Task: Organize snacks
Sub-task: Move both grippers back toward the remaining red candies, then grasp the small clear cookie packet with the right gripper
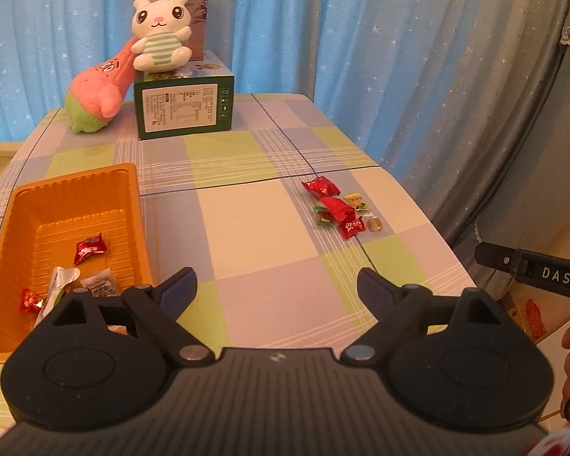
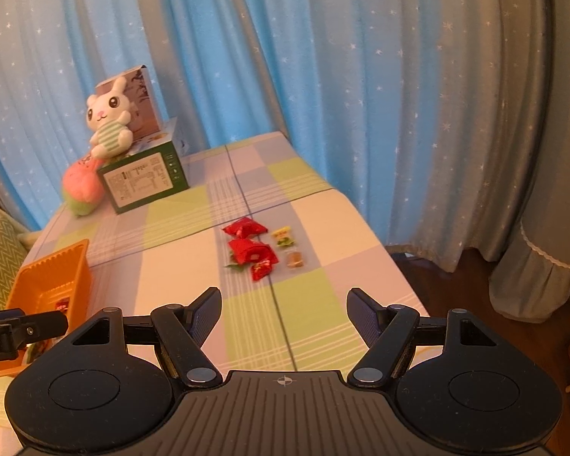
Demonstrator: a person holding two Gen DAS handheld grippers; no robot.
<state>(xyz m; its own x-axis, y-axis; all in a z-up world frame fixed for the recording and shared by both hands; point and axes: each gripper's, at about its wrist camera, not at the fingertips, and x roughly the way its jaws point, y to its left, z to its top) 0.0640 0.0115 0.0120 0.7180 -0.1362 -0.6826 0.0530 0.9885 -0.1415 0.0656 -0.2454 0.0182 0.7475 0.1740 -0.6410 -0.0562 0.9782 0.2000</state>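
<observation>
With both claws gaping wide and empty: right gripper (image 2: 284, 313) best lowered squarely over nearest red candy (image 2: 261, 268); closed gently; carried to orange tray (image 1: 131, 205); left gripper (image 1: 277, 288) idle.

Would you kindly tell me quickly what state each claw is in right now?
Left claw: open, holding nothing, above the table beside the orange tray.
Right claw: open, holding nothing, facing the loose snacks.
</observation>
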